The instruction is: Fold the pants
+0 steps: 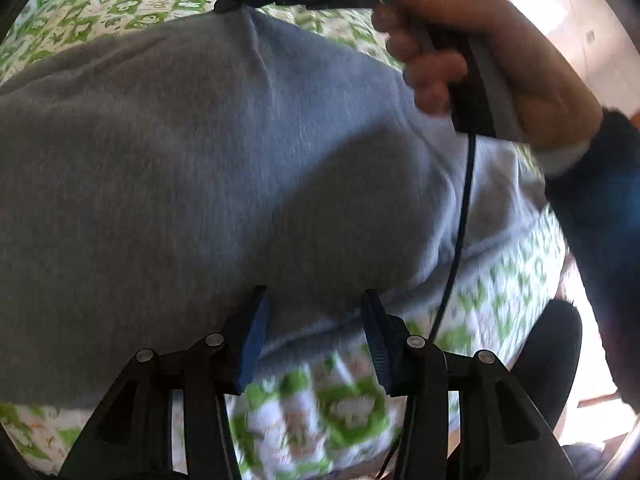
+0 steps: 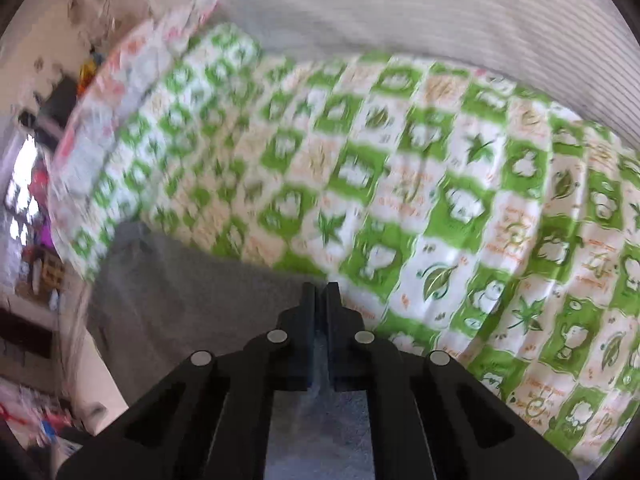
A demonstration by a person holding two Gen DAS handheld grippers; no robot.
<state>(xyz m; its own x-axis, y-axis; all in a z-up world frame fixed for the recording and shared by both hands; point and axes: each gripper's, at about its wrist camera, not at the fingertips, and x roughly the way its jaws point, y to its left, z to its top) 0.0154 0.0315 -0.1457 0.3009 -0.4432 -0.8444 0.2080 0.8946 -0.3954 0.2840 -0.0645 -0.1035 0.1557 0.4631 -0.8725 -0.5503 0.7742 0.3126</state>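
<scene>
Green and white squares with leaves and little animals are covering the bed (image 2: 460,184), and the gray pants (image 1: 208,152) are lying spread out on top of it. Behind the bed, a striped wall (image 2: 440,12) is showing.

One person is holding both tools. The left tool (image 1: 316,320) is sitting right at the near edge of the pants with its two blue fingers (image 1: 256,332) apart, and nothing is between them yet. The right tool (image 2: 320,312) is pinching a bit of the gray cloth, with its fingers pressed together on it. From the left camera, the person's right hand (image 1: 472,60) is gripping that tool's handle at the far side of the pants, and a black cord (image 1: 460,220) is hanging down across the cloth.

Some things could go wrong from here. The right tool is only holding a small piece, so the cloth could slip out if it gets pulled hard. The left tool could close on the bedsheet too, and then the sheet would be lifting with the pants. The dangling cord could get caught in the fold. Both pictures are blurry, so things seem to be moving fast, and that could make the fold crooked.
</scene>
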